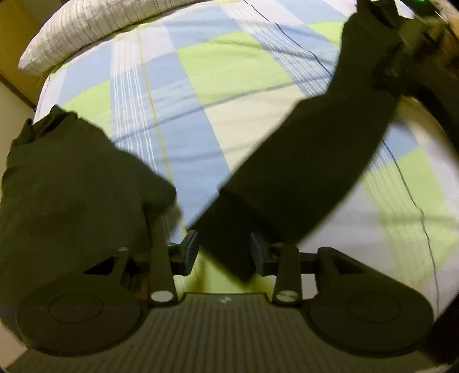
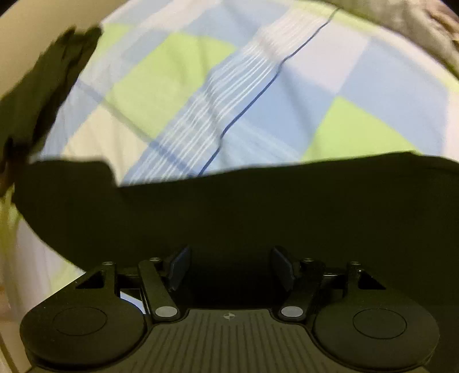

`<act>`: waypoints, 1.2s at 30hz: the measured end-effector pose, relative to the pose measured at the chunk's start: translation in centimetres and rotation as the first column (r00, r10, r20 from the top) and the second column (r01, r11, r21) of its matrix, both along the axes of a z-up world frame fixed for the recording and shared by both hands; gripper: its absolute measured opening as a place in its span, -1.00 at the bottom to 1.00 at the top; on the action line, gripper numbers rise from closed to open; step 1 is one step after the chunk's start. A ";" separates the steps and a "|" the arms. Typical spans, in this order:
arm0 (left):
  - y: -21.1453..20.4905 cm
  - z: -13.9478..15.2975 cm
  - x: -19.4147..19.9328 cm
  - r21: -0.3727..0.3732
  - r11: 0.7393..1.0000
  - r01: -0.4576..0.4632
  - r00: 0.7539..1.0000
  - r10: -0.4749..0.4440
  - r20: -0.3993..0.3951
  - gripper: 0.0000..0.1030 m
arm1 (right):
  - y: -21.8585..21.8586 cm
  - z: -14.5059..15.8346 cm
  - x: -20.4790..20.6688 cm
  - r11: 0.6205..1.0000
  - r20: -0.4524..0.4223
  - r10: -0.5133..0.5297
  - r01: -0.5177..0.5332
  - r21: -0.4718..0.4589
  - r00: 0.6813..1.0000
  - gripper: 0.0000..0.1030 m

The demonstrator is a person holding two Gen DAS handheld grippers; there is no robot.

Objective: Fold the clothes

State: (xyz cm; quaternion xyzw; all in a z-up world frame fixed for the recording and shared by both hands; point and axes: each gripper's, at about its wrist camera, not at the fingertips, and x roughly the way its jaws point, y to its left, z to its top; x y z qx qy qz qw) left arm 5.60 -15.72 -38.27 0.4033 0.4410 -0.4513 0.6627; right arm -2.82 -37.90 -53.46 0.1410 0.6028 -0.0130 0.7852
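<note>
A dark olive garment (image 1: 301, 160) hangs stretched above a bed. In the left wrist view my left gripper (image 1: 225, 254) has its pads on either side of one end of a stretched band of the cloth. The band runs up to the right gripper (image 1: 401, 37) at the top right. More of the garment (image 1: 71, 186) hangs at the left. In the right wrist view my right gripper (image 2: 231, 266) has the dark cloth (image 2: 258, 206) between its spread pads; the grip itself is hidden in the dark fabric.
The bed has a checked sheet (image 1: 229, 66) in blue, green and white, also in the right wrist view (image 2: 229, 86). A white striped pillow (image 1: 94, 31) lies at the far left head end. A grey cloth (image 2: 416, 25) lies at the top right.
</note>
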 end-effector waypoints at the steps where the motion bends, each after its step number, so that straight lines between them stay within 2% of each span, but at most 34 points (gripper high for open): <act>1: -0.3 -0.3 0.5 -0.003 1.000 -0.014 1.000 0.014 -0.019 -0.23 | 0.1 -0.1 -0.1 1.000 0.003 0.008 -0.008 -0.004 1.000 0.29; 4: -1.8 -2.4 1.6 0.057 0.998 -0.015 0.995 0.021 -0.094 -0.26 | -0.7 0.1 -0.1 0.999 0.018 -0.047 0.047 0.017 0.999 0.28; 7: -2.1 -3.5 1.0 0.135 0.991 0.011 0.993 0.005 -0.121 -0.67 | -1.8 -0.2 0.7 0.995 0.016 -0.095 0.095 0.001 0.995 0.28; 8: -2.0 -3.4 0.5 0.153 0.988 0.022 0.994 -0.006 -0.106 -0.88 | -1.9 -0.5 1.2 0.995 0.007 -0.104 0.105 -0.001 0.995 0.28; 9: -1.8 -3.2 0.1 0.172 0.985 0.033 0.996 -0.017 -0.091 -1.00 | -2.0 -0.6 1.9 0.993 0.011 -0.116 0.116 -0.001 0.993 0.28; 12: -0.6 -2.7 -0.8 0.194 0.981 0.030 0.997 -0.015 -0.081 -1.00 | -2.2 0.0 3.9 0.990 0.110 -0.142 0.141 0.017 0.984 0.28; 16: 0.8 -1.2 -1.6 0.155 0.987 -0.030 0.998 0.038 -0.046 -0.97 | -3.1 0.8 5.0 0.978 0.169 -0.208 0.202 0.052 0.964 0.28; 19: 0.3 0.3 -2.3 0.116 0.992 -0.048 0.998 0.052 -0.036 -0.87 | -4.4 1.6 1.8 0.967 0.172 -0.254 0.249 0.050 0.952 0.28; 22: -2.1 1.0 -3.7 0.093 0.996 0.005 1.000 -0.003 -0.028 -0.77 | -6.2 1.9 -3.4 0.945 0.134 -0.326 0.326 0.021 0.936 0.29; 23: -3.2 1.1 -4.3 0.086 0.996 0.028 0.999 -0.026 -0.028 -0.63 | -7.2 1.9 -5.9 0.929 0.104 -0.367 0.369 0.007 0.924 0.29; 24: -4.6 1.3 -5.2 0.078 0.996 0.052 0.998 -0.050 -0.029 -0.53 | -8.3 1.8 -8.6 0.909 0.075 -0.415 0.417 -0.009 0.907 0.29; 26: -7.3 1.7 -7.1 0.062 0.993 0.099 0.995 -0.097 -0.030 -0.50 | -10.8 1.9 -14.1 0.852 0.025 -0.520 0.521 -0.044 0.854 0.29; 28: -10.0 2.1 -9.1 0.046 0.988 0.146 0.989 -0.145 -0.029 -0.47 | -13.5 3.3 -20.6 0.764 0.044 -0.642 0.644 -0.045 0.765 0.29; 30: -13.3 2.6 -11.9 0.034 0.979 0.199 0.980 -0.199 -0.025 -0.34 | -16.0 5.4 -27.1 0.661 0.104 -0.743 0.749 -0.038 0.661 0.29; 32: -16.5 3.0 -15.0 0.029 0.967 0.252 0.968 -0.252 -0.016 -0.34 | -18.5 7.5 -33.1 0.564 0.165 -0.807 0.823 -0.068 0.567 0.29; 34: -19.8 3.4 -18.5 0.026 0.956 0.292 0.956 -0.292 -0.003 -0.31 | -21.0 8.8 -38.6 0.501 0.202 -0.830 0.854 -0.138 0.519 0.29; 36: -23.1 3.7 -22.2 0.025 0.947 0.320 0.947 -0.320 0.006 -0.24 | -23.8 9.1 -43.5 0.472 0.217 -0.835 0.861 -0.190 0.506 0.30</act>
